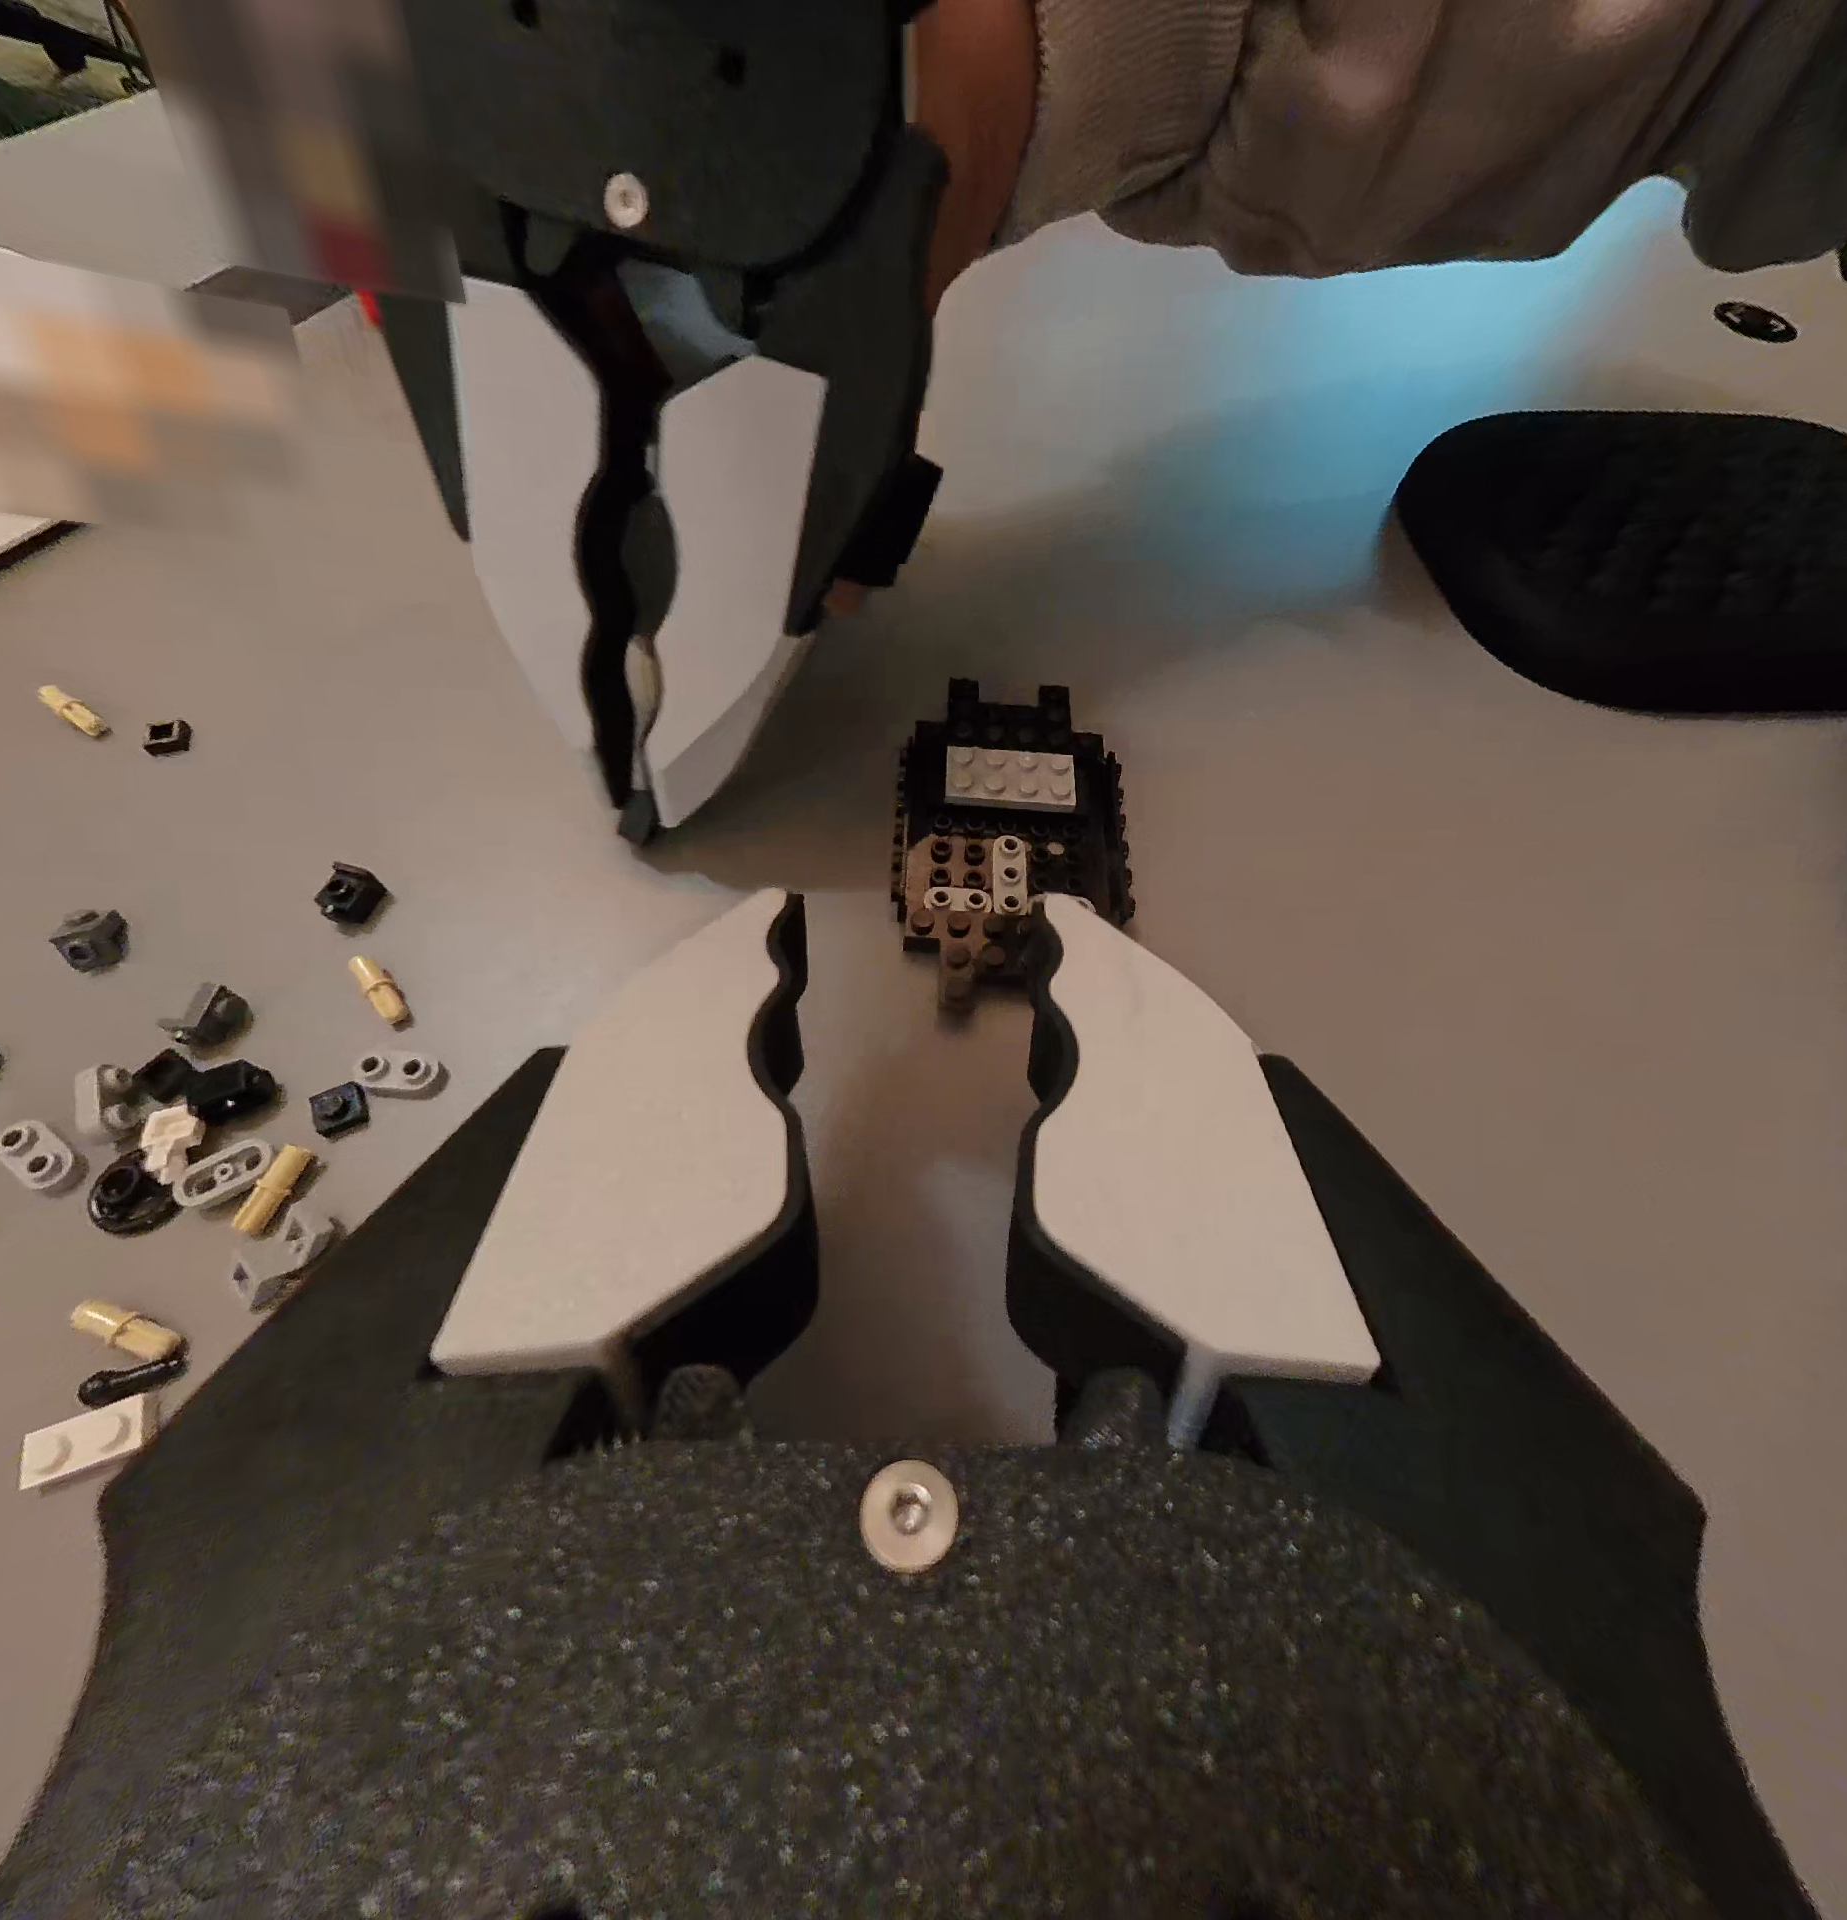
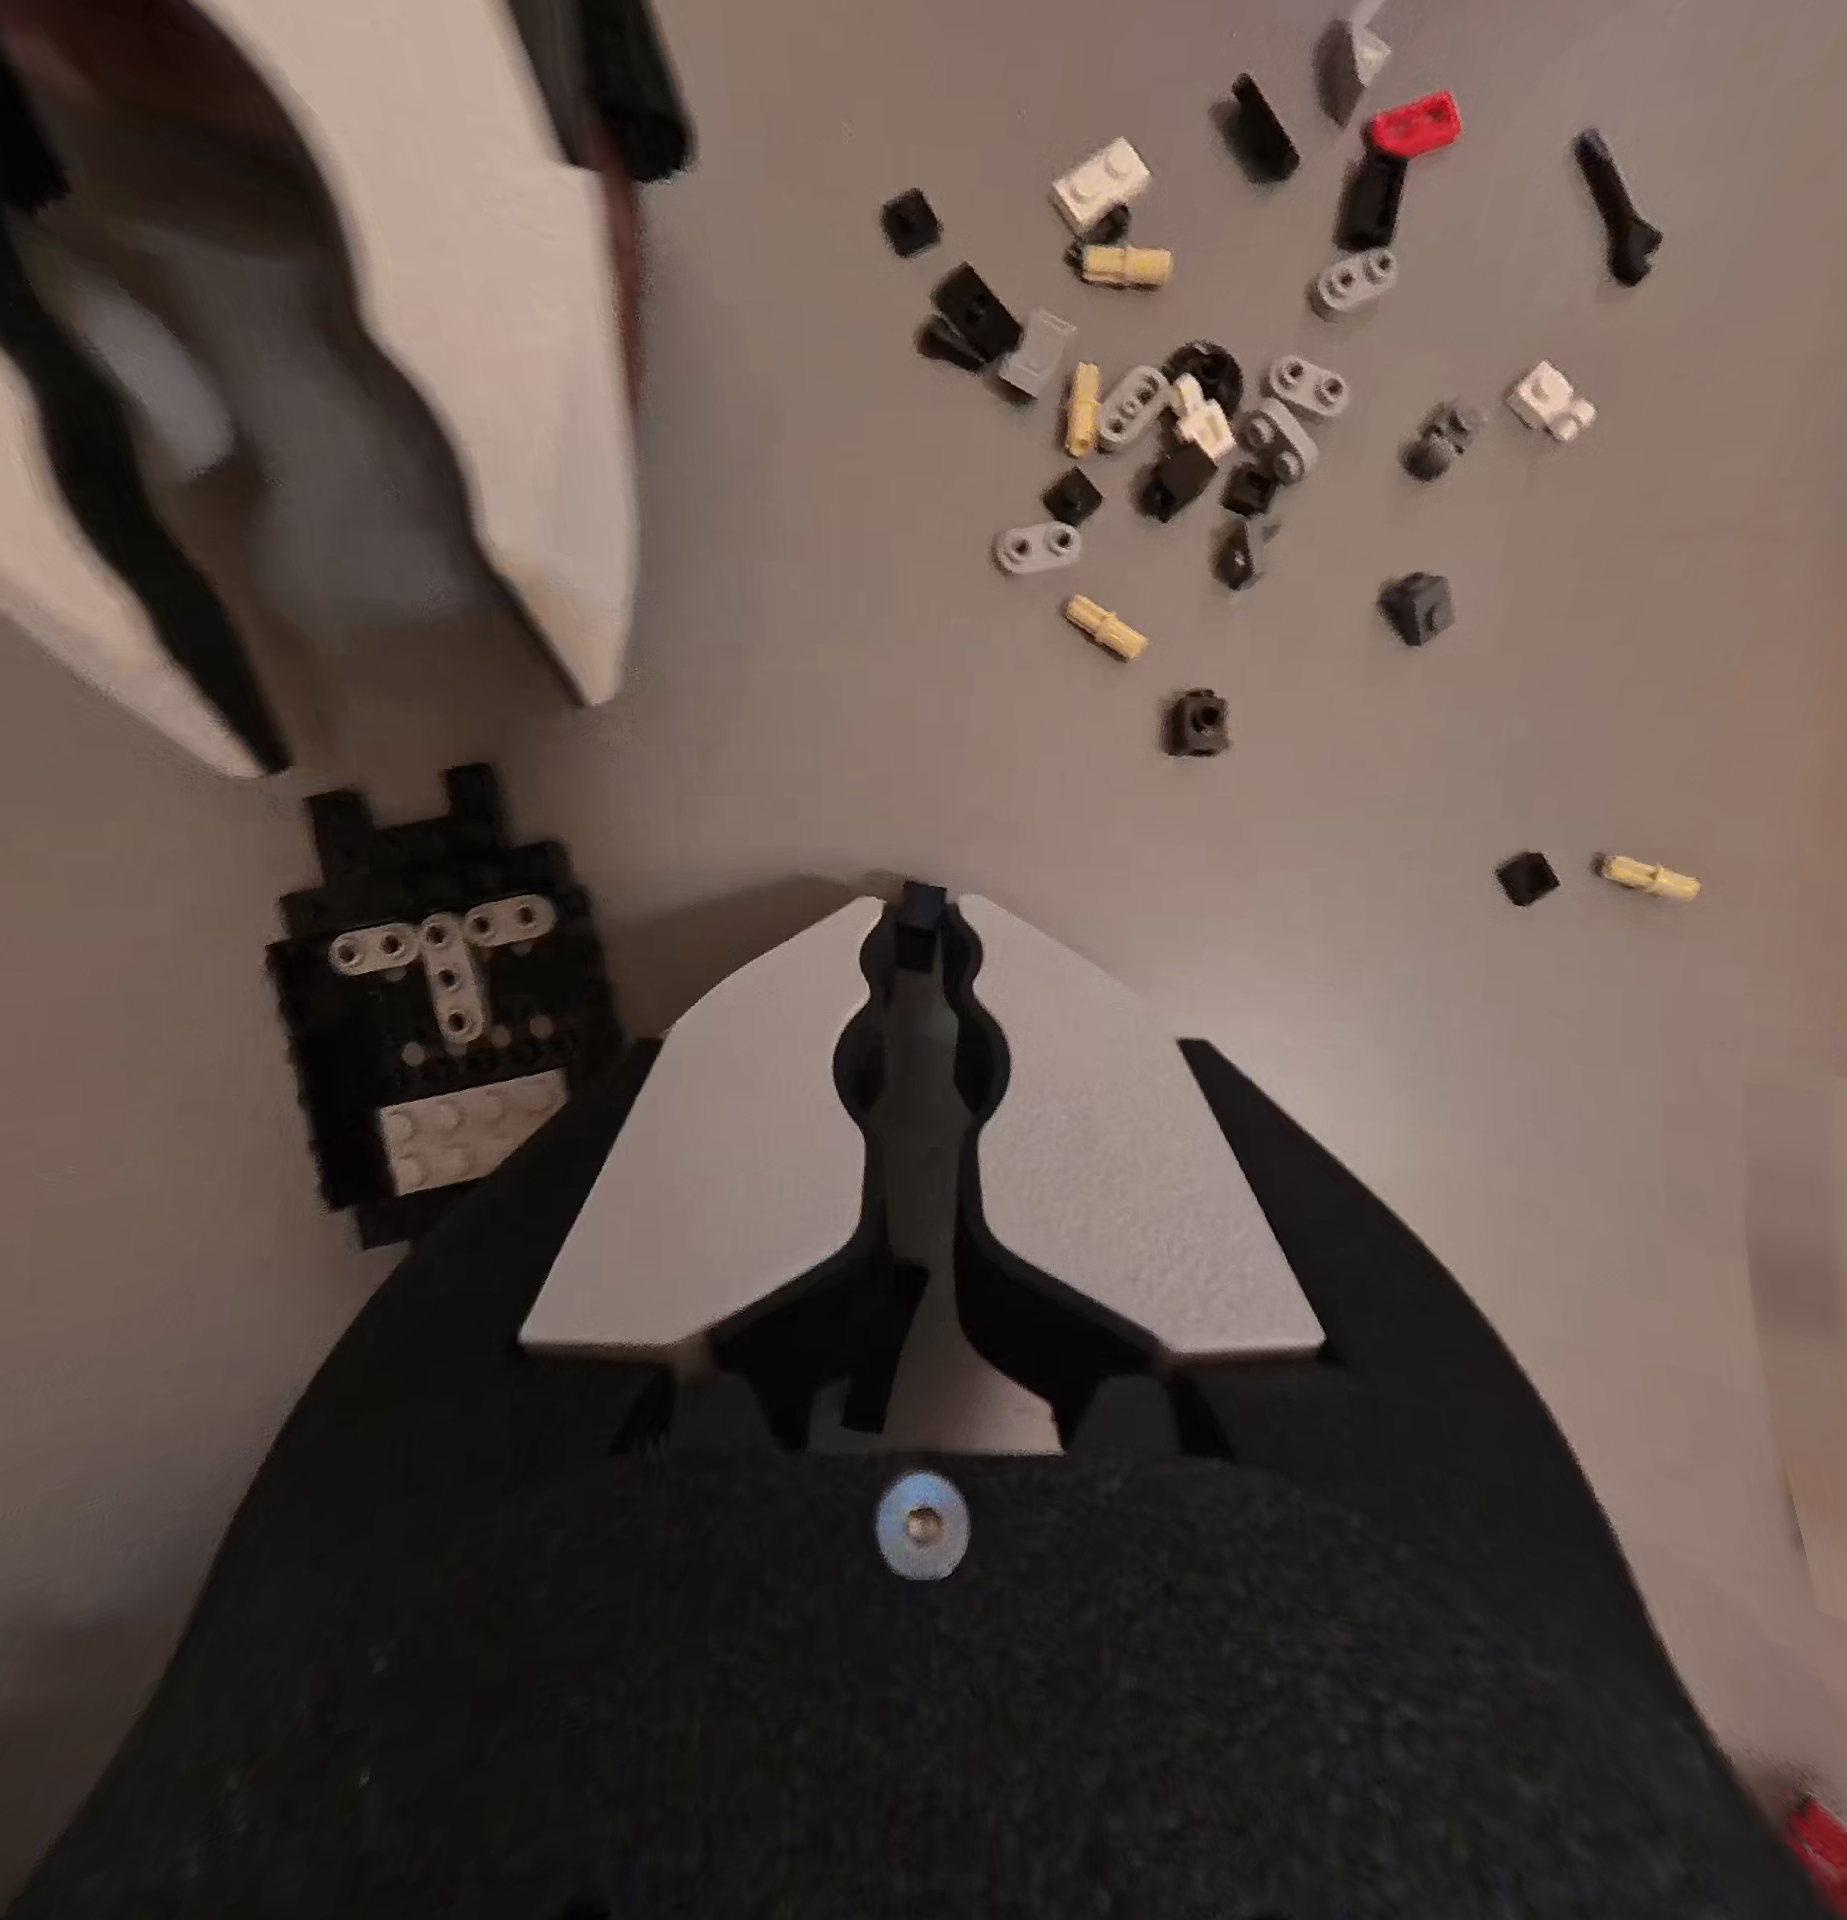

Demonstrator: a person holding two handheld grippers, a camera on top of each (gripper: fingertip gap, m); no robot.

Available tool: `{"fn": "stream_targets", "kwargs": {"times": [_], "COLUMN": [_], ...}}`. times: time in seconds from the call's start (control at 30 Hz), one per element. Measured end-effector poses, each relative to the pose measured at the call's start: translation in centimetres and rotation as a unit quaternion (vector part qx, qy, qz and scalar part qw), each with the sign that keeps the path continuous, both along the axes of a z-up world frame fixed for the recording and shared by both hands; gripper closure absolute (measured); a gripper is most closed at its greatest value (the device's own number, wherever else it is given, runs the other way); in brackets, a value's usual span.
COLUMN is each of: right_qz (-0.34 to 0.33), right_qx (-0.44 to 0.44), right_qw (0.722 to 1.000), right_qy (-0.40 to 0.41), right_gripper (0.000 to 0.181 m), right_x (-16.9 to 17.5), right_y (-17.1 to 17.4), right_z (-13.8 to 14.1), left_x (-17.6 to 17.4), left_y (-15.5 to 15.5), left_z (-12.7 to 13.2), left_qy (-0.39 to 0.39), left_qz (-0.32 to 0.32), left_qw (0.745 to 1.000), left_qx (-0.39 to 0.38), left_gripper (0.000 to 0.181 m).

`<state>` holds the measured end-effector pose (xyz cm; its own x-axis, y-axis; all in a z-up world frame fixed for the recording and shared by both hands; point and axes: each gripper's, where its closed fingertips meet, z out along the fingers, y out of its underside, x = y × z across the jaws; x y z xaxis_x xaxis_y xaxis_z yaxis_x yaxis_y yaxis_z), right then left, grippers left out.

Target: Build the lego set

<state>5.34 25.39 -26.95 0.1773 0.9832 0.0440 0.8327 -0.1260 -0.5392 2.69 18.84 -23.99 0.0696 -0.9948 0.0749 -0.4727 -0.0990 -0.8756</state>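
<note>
Both tools are built alike. The left gripper (image 1: 914,914) has a speckled, coarse black body, a silver washer-headed screw (image 1: 907,1524) set in its middle, and black arms carrying pale grey fingers (image 1: 649,1143) with wavy black inner edges. The right gripper (image 2: 921,906) shows the same black grainy housing, a bluish-silver screw (image 2: 921,1524) and light grey curved finger plates (image 2: 1095,1174). The person wears a beige-grey ribbed knit sleeve (image 1: 1314,114).

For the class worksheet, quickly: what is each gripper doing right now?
Left gripper: open, holding nothing, by the black brick-built lego model.
Right gripper: shut on a small black lego piece.
</note>
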Motion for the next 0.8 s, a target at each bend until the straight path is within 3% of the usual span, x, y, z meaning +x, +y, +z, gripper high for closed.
{"fn": "stream_targets", "kwargs": {"times": [0.17,0.5,0.67,0.8], "right_qz": [0.083,0.260,0.199,0.050], "right_qx": [0.033,0.044,0.062,0.068], "right_qw": [0.996,0.960,0.976,0.996], "right_qy": [-0.017,-0.092,-0.056,-0.010], "right_gripper": [0.174,0.171,0.158,0.159], "right_x": [0.8,1.1,0.3,0.9], "right_y": [-2.2,-2.2,-1.1,-0.3], "right_z": [0.9,-0.2,2.1,3.2], "left_x": [0.0,0.1,-0.1,0.0], "left_y": [0.3,0.7,0.8,0.7], "left_z": [0.5,0.7,0.9,0.8], "left_qy": [-0.017,-0.027,-0.033,-0.028], "left_qz": [0.008,0.017,0.019,0.022], "left_qw": [1.000,0.999,0.999,0.999], "left_qx": [-0.014,-0.023,-0.029,-0.019], "left_gripper": [0.142,0.143,0.144,0.144]}}
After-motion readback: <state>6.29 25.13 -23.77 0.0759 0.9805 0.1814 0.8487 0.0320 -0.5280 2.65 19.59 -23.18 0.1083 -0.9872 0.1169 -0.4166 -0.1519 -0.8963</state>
